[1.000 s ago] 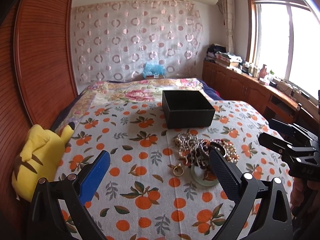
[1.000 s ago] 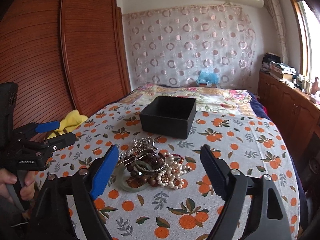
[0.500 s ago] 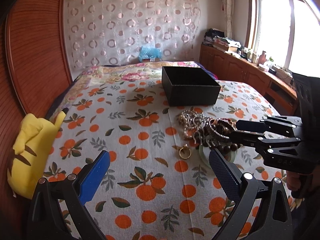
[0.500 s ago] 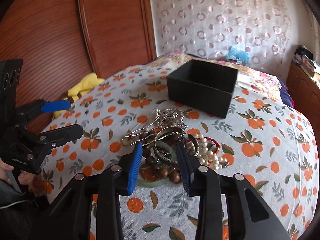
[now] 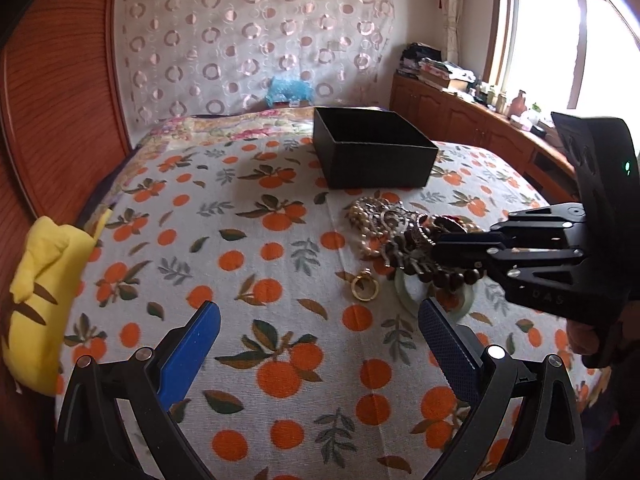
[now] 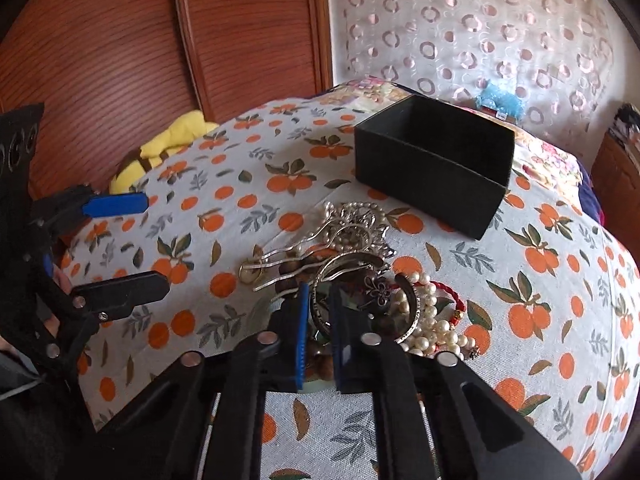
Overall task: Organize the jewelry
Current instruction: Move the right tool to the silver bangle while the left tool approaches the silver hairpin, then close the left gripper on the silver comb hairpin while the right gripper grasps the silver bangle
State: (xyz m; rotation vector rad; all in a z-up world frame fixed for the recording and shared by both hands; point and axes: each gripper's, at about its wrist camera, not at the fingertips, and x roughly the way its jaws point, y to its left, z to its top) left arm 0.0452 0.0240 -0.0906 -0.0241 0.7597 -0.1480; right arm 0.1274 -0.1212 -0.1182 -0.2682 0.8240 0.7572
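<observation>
Bed cover (image 5: pixel 280 360): you had a soft, orange-printed cloth under everything; I judged it would give under a downward press, so a scoop from low would drag the fabric.

Black box (image 6: pixel 434 160): it stood open at 12 o'clock of the heap, just beyond it and apart; it looked stiff-walled and light, likely to slide if you bumped it.

Jewelry heap (image 5: pixel 400 236): the tangle lay in the middle of the bed, at 1 o'clock of your left gripper; chains and strands looked interlaced, so lifting one piece could pull its neighbours along.

Left gripper (image 5: pixel 320 332): its blue pads stood far apart, holding nothing, above bare cloth short of the heap.

Right gripper (image 6: pixel 318 300): your jaws were drawn to a narrow gap around the near edge of the metal bangle (image 6: pixel 368 280); whether the pads were actually pinching it was not certain.

Metal bangle: rigid and probably slick; a grip across the band was the sound place.

Pearl strand (image 6: pixel 432 320): at 3 o'clock of the bangle, limp and round-beaded, apt to slip.

Gold ring (image 5: pixel 364 288): it lay apart at 7 o'clock of the heap; small, hard, easily flicked away.

Writing: faint raised letters showed on the right gripper's body in the left view; I could not read them surely.
</observation>
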